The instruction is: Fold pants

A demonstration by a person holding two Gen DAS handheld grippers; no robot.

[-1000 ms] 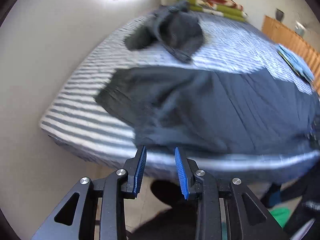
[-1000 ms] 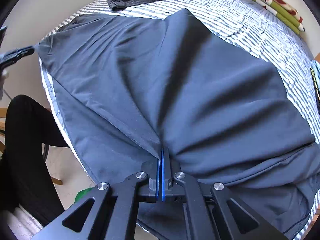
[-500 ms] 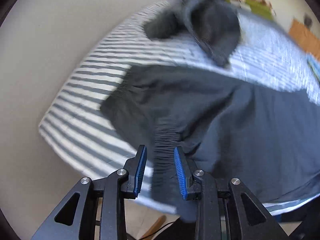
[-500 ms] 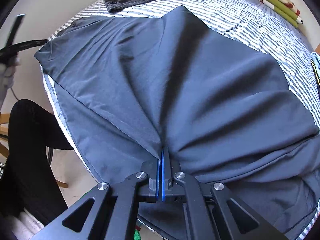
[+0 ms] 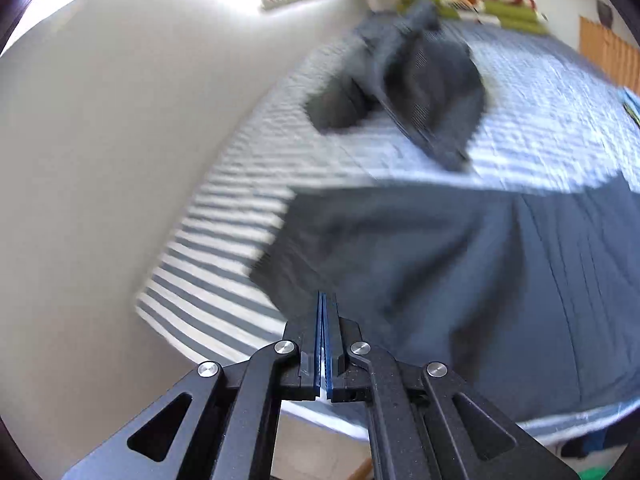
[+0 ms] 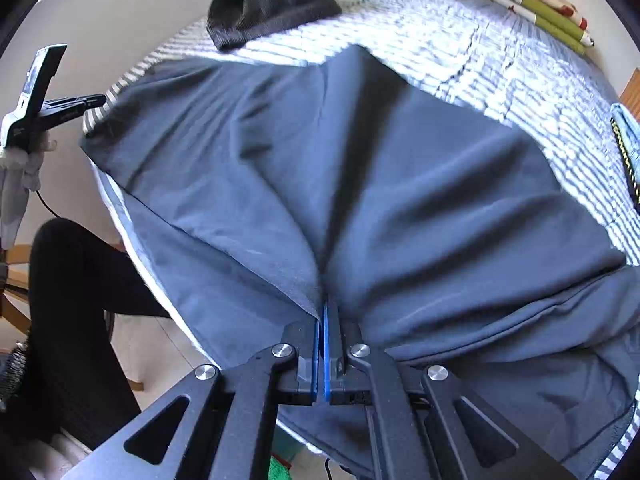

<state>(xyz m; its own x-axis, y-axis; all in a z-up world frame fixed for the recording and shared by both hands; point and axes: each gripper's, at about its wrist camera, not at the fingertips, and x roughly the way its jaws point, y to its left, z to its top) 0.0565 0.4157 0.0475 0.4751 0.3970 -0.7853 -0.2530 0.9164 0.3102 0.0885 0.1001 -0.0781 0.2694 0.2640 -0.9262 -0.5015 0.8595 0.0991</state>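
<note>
Dark navy pants (image 6: 400, 180) lie spread over the near part of a striped bed (image 6: 460, 40). My right gripper (image 6: 325, 312) is shut on a pinched fold of the pants at the bed's near edge. My left gripper (image 5: 324, 300) sits at the pants' (image 5: 440, 260) left waistband corner. Its jaws are closing, with the blue pads together on the cloth edge. In the right wrist view the left gripper (image 6: 102, 99) shows at far left, its tip at that same corner. The left wrist view is motion-blurred.
A crumpled dark grey garment (image 5: 420, 80) lies further back on the bed. Folded green and red blankets (image 6: 520, 0) sit by the far wall. A light blue item (image 6: 628, 140) lies at the right edge. A person's black-clad leg (image 6: 72, 300) stands left of the bed.
The left gripper moved in over the pants' waistband corner and went from open to shut on it. The right gripper kept its grip and hardly moved.
</note>
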